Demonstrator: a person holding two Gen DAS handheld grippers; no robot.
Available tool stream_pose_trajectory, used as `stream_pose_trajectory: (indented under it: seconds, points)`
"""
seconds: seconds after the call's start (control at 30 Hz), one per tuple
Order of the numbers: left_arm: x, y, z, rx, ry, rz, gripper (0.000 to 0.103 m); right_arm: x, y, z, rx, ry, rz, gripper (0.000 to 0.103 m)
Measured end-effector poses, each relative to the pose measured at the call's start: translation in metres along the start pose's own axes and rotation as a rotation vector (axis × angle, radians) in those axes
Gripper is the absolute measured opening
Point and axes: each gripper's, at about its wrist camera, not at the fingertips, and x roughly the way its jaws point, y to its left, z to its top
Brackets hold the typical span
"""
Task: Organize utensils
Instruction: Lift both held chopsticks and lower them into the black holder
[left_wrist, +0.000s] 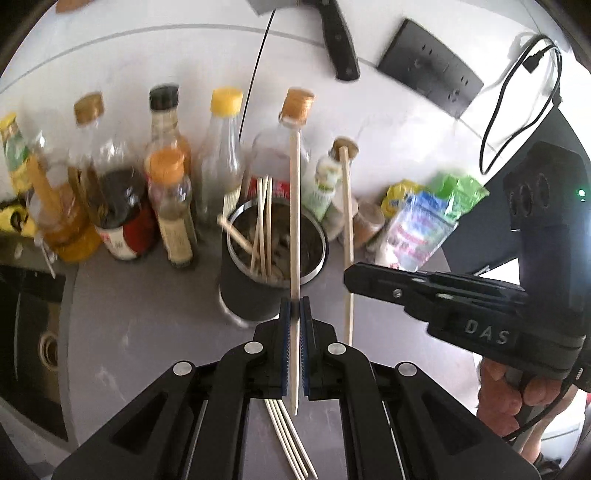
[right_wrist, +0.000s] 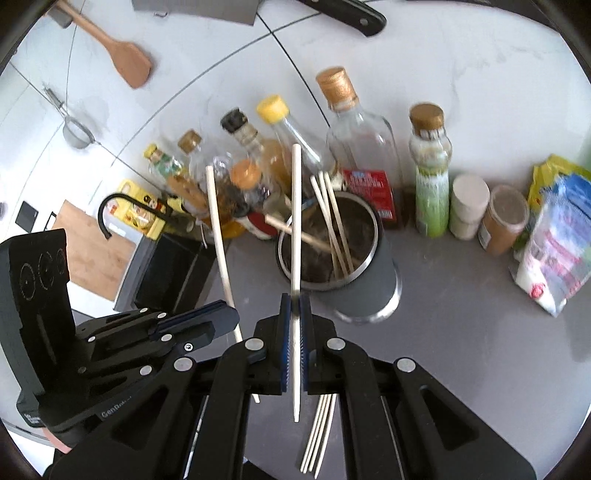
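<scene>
My left gripper (left_wrist: 294, 304) is shut on a pale wooden chopstick (left_wrist: 294, 206), held upright just in front of the dark grey utensil holder (left_wrist: 243, 295). Several chopsticks stand in the holder. To the right, my right gripper (left_wrist: 349, 277) is shut on a second chopstick (left_wrist: 346, 206). In the right wrist view that gripper (right_wrist: 294, 302) clamps its chopstick (right_wrist: 296, 206) over the holder's near rim (right_wrist: 376, 280). There the left gripper (right_wrist: 231, 314) and its chopstick (right_wrist: 217, 221) sit to the left. Several loose chopsticks (right_wrist: 317, 435) lie on the grey counter (right_wrist: 461, 332) below the jaws.
A row of sauce and oil bottles (left_wrist: 170, 206) stands behind the holder, with spice jars (right_wrist: 502, 221) and seasoning packets (right_wrist: 557, 243) to the right. A black sink (left_wrist: 37, 332) with a faucet (right_wrist: 110, 210) lies left. A knife (left_wrist: 338, 40) and a wooden spatula (right_wrist: 122, 55) hang on the wall.
</scene>
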Motion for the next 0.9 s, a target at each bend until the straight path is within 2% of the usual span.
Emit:
stream_pose_trajectory:
  seconds: [0.13, 0.33, 0.47, 0.6, 0.73, 0.8, 0.9]
  points:
    - [-0.001, 0.000, 0.019, 0.022, -0.060, 0.001, 0.004, 0.005, 0.000, 0.018, 0.004, -0.031, 0.013, 0.005]
    - [0.001, 0.002, 0.042, 0.040, -0.173, 0.005, 0.004, 0.005, -0.009, 0.043, 0.016, -0.127, 0.043, 0.005]
    - [0.002, 0.007, 0.051, 0.025, -0.264, 0.016, 0.004, 0.003, -0.007, 0.051, -0.034, -0.190, 0.048, 0.005]
    - [0.001, 0.011, 0.052, 0.017, -0.370, 0.033, 0.004, 0.001, -0.001, 0.056, -0.098, -0.278, 0.017, 0.005]
    - [0.003, 0.012, 0.049, 0.031, -0.425, 0.041, 0.004, 0.011, -0.001, 0.056, -0.132, -0.308, 0.001, 0.005]
    - [0.007, 0.013, 0.047, 0.035, -0.425, 0.035, 0.004, 0.015, -0.002, 0.052, -0.141, -0.340, -0.025, 0.005]
    - [0.017, 0.016, 0.044, 0.029, -0.410, 0.033, 0.004, 0.023, -0.005, 0.047, -0.146, -0.340, -0.028, 0.005]
